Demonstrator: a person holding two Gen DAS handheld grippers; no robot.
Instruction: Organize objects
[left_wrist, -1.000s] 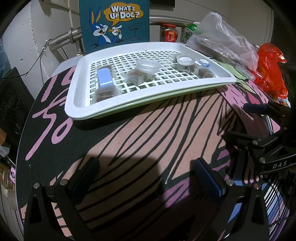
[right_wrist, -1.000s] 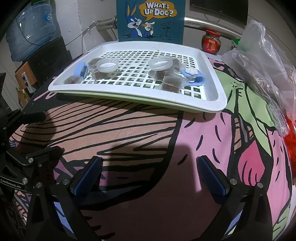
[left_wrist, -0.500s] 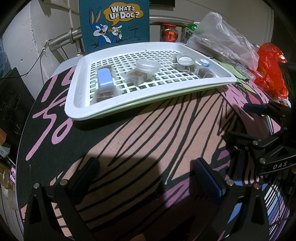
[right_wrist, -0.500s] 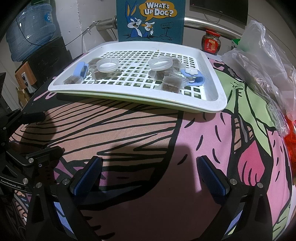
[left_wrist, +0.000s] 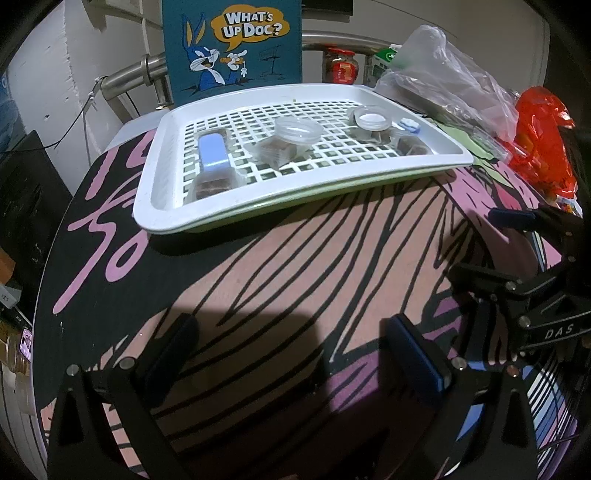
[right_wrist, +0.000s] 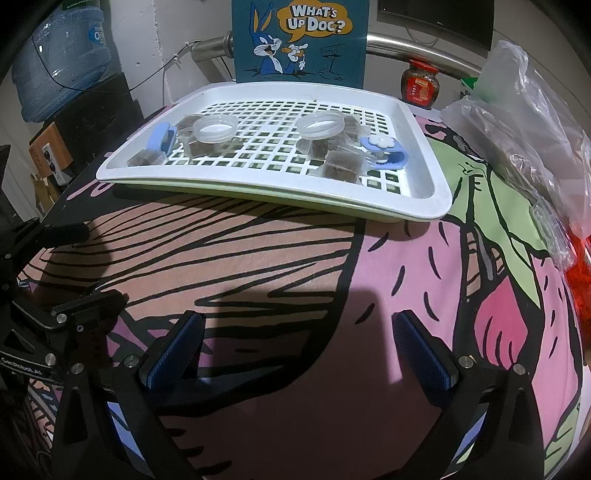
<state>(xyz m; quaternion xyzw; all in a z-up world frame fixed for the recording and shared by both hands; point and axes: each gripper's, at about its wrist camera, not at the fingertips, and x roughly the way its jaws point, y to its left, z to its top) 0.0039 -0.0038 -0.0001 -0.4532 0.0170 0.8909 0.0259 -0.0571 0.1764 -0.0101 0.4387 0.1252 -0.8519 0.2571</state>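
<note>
Nothing has shifted since the earlier frames: both hand-held grippers hover where they were and the things in the tray lie as before.

Left wrist view: the left hand-held gripper (left_wrist: 291, 345) hangs over the patterned desk (left_wrist: 258, 266), its jaws spread wide with nothing between them. Ahead sits the white lattice tray (left_wrist: 155, 206), nested on a pale green one. In it lie a blue clip (left_wrist: 213, 152) at the left, a clear round lid (left_wrist: 298, 130) resting on small wrapped packets (left_wrist: 275, 152), and a second round lid (left_wrist: 370, 119) farther right, beside more packets and a small blue piece. The right hand-held gripper (left_wrist: 517, 254) shows at the frame's right edge, also off the tray.

Right wrist view: the right gripper's own jaws likewise stand wide apart and empty over the desk. From here the packets look like clear pouches with brown contents, though the lens blur makes that uncertain. The two lids sit mouth-up, well apart; a blue flower-topped clip (right_wrist: 384, 153) lies at the right end, touching a packet.

As a judgement, no grasp is in hand; the hand-held grippers are poised short of the tray. The things already lie gathered in the tray, which fits either sorting still to come or a finished arrangement, so the scene alone does not settle the next move. Any pick would call for reaching over the tray's raised rim and pinching low, since lids and packets are shallow and overlapping.
</note>
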